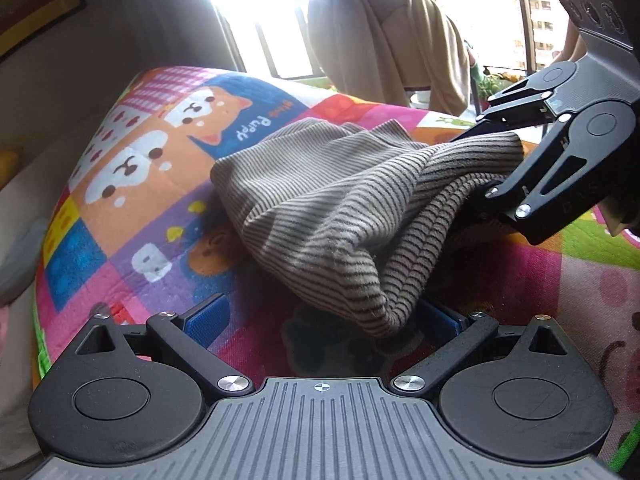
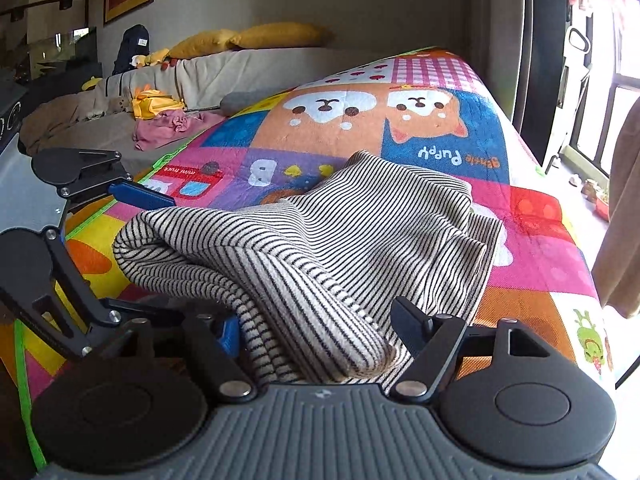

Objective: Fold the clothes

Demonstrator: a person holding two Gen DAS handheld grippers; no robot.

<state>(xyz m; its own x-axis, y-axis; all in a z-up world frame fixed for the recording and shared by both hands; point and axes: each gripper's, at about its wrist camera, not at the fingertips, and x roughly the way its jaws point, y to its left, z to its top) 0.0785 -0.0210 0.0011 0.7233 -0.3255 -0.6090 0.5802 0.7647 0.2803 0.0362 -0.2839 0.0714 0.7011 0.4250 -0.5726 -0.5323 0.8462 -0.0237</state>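
A brown-and-cream striped garment (image 1: 320,200) (image 2: 360,232) lies bunched on a colourful cartoon play mat (image 1: 120,208) (image 2: 440,112). Its near side is lifted off the mat. My right gripper (image 2: 318,324) holds a thick bundle of the fabric between its fingers. In the left wrist view it (image 1: 486,156) comes in from the right with cloth between its jaws. My left gripper (image 1: 322,320) is wide open; a hanging fold of the garment rests by its right blue pad (image 1: 440,320). The right wrist view shows it (image 2: 160,252) open at the left.
A chair draped in beige cloth (image 1: 380,40) stands by bright windows beyond the mat. A low grey couch with yellow cushions (image 2: 280,36) and a pink cloth (image 2: 168,128) lie at the mat's far left. The mat's right edge (image 2: 592,280) drops to the floor.
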